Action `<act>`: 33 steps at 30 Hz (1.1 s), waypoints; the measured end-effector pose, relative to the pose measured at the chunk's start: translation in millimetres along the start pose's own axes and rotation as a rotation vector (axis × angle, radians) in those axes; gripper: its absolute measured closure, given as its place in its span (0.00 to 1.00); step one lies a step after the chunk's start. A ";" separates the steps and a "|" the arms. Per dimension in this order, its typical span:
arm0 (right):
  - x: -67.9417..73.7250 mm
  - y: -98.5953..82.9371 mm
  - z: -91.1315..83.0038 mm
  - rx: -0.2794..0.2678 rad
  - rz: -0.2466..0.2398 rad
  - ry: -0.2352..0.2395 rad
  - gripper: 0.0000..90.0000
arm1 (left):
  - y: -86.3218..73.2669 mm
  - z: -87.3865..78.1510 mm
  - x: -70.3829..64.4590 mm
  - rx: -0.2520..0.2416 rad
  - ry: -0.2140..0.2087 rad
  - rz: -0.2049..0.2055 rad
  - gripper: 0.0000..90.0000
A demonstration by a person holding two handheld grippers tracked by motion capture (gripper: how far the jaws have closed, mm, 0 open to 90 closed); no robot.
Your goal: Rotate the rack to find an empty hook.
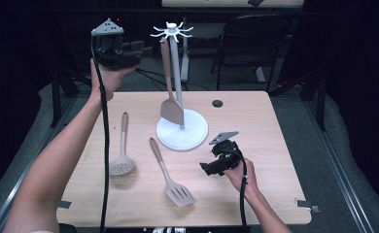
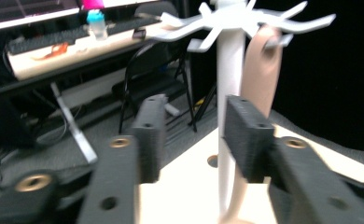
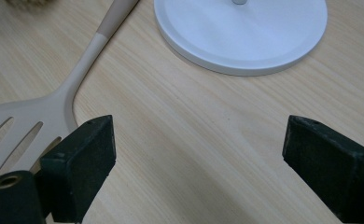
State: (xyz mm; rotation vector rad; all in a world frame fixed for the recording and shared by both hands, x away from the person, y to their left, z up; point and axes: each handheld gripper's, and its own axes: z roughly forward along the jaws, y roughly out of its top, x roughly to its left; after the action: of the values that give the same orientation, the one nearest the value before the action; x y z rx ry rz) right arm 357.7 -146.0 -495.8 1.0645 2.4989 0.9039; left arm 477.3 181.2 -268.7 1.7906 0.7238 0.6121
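- Utensil stand (image 1: pixel 181 130): white, round flat base, slim upright pole, star of hooks at the top; stands upright at mid-worktop toward the far edge.
- Solid turner (image 1: pixel 171 109): beige, long handle, hangs blade-down from a hook, blade low over the base, beside the pole.
- Slotted turner (image 1: pixel 170 177): beige, lies flat on the worktop in front of the stand, blade toward the near edge.
- Skimmer (image 1: pixel 121 155): beige, round perforated head, lies flat, left of the slotted turner.

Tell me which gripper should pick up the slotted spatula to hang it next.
Right. The right gripper is low over the table, open, with the slotted spatula just beside its jaw. The left gripper is raised by the rack.
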 end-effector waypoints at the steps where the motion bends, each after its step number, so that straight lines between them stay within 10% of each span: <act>1: 0.5 0.0 0.5 0.000 0.000 0.001 0.10 | -5.0 -0.4 0.5 0.014 -0.002 -0.005 0.59; 12: 1.6 -0.6 4.9 0.040 -0.006 -0.007 0.09 | -62.9 3.7 -8.5 0.157 -0.002 0.016 0.26; 19: 1.7 -1.7 8.3 0.059 -0.004 0.012 0.09 | -109.9 8.3 -22.1 0.248 -0.008 0.040 0.19; 33: 6.8 -2.4 13.4 0.062 0.009 0.029 0.12 | -183.6 12.3 -36.4 0.339 -0.021 -0.037 0.16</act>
State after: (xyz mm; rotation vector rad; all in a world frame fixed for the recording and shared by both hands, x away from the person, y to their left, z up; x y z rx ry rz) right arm 358.0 -136.5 -507.7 1.0908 2.5638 0.8553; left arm 427.4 193.9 -449.1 2.0851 0.8842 0.4647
